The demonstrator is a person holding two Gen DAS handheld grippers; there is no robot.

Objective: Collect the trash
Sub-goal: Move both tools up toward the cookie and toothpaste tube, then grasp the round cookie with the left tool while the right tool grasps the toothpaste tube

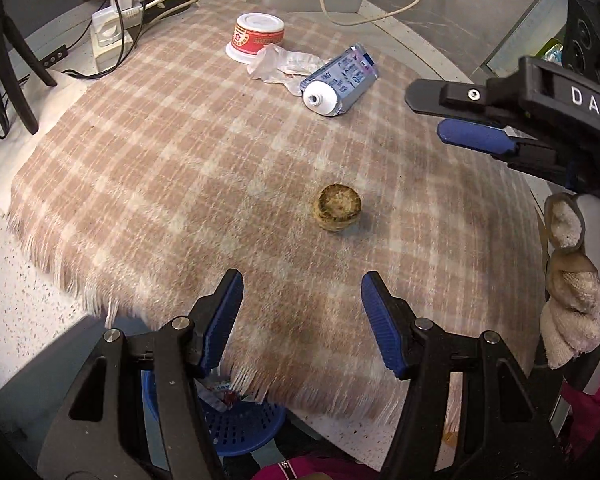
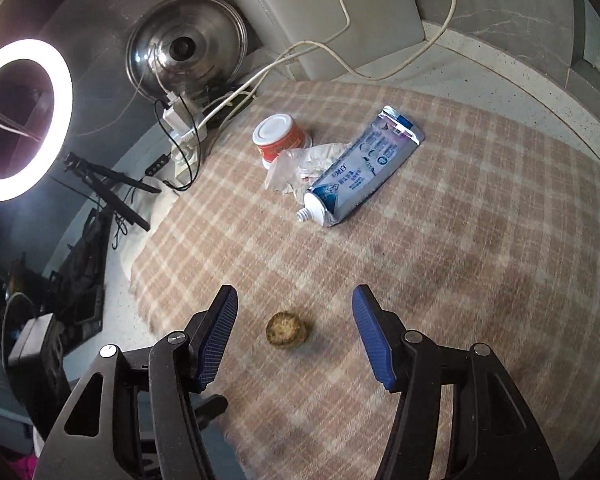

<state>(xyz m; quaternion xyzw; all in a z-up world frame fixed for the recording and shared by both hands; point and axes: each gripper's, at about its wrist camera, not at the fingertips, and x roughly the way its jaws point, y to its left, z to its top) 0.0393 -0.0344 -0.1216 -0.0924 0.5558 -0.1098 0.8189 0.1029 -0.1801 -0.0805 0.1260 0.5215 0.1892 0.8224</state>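
Left wrist view: left gripper (image 1: 302, 312) stood spread wide, empty, above the blanket's (image 1: 147, 184) fringed near edge; blue basket (image 1: 239, 428) lay below it.
Round brown scrap (image 1: 337, 207): sat alone mid-blanket, bare cloth all around.
Right gripper (image 2: 294, 330): gaped wide over that scrap, not touching.
Far trash: toothpaste tube (image 2: 360, 172) touched crumpled wrapper (image 2: 300, 168); red cup (image 2: 277, 136) lay just behind, near the far edge.
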